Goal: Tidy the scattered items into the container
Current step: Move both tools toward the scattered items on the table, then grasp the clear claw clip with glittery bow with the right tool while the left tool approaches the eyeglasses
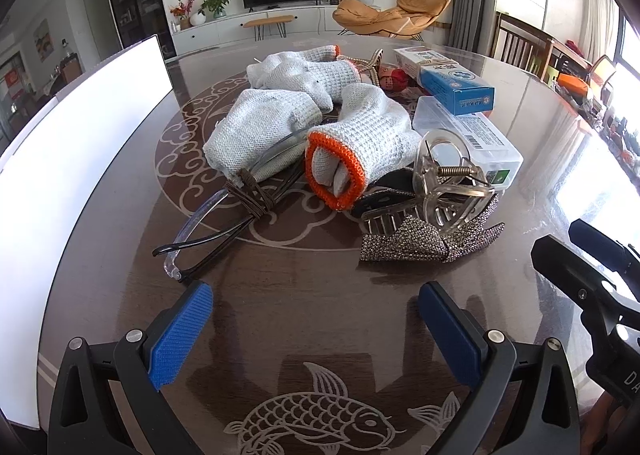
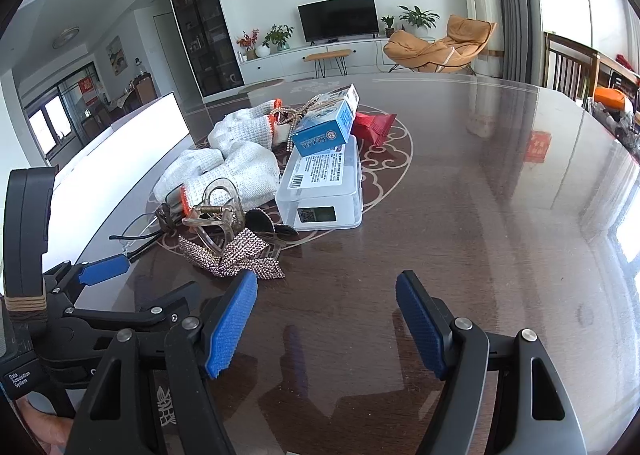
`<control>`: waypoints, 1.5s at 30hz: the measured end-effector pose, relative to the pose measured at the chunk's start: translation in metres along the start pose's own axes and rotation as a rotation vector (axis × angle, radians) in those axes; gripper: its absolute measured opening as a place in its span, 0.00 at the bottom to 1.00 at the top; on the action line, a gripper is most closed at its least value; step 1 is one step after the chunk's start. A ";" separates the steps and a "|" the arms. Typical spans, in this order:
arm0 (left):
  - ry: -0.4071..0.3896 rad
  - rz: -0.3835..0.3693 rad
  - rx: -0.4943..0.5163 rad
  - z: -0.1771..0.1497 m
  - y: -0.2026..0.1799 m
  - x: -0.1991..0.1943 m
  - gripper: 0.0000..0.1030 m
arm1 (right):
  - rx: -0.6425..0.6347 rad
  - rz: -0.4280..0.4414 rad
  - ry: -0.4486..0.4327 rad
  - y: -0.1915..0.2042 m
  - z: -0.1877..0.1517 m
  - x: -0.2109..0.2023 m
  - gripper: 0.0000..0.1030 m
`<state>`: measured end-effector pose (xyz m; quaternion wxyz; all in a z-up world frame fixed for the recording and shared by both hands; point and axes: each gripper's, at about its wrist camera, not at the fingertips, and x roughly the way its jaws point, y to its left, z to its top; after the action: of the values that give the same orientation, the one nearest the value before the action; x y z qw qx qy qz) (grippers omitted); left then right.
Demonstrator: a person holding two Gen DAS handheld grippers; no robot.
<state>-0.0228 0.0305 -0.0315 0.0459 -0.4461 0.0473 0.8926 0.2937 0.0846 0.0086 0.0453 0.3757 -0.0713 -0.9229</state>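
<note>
A heap of items lies on the dark round table (image 1: 320, 275): white knit gloves with orange cuffs (image 1: 352, 143), clear glasses (image 1: 200, 231), a clear hair claw (image 1: 448, 183), a rhinestone bow (image 1: 420, 243), a clear plastic box (image 1: 472, 135) and a blue carton (image 1: 456, 89). A white container (image 1: 72, 159) stands at the left. My left gripper (image 1: 316, 311) is open just short of the glasses and bow, nothing between its fingers. My right gripper (image 2: 326, 303) is open over bare table, right of the bow (image 2: 236, 255) and near the plastic box (image 2: 320, 187).
A red packet (image 2: 374, 125) lies behind the blue carton (image 2: 324, 131). The left gripper's body (image 2: 100, 315) sits close to my right gripper's left side. Wooden chairs (image 2: 568, 63) stand at the table's far right edge.
</note>
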 end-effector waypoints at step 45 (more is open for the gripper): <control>0.014 -0.018 -0.052 -0.030 0.055 -0.012 1.00 | -0.149 0.014 0.101 0.040 0.007 0.025 0.71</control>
<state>0.0014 -0.0287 -0.0375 0.0422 -0.4536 0.0204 0.8900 0.2720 0.0422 0.0031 0.0831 0.4169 -0.0027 -0.9052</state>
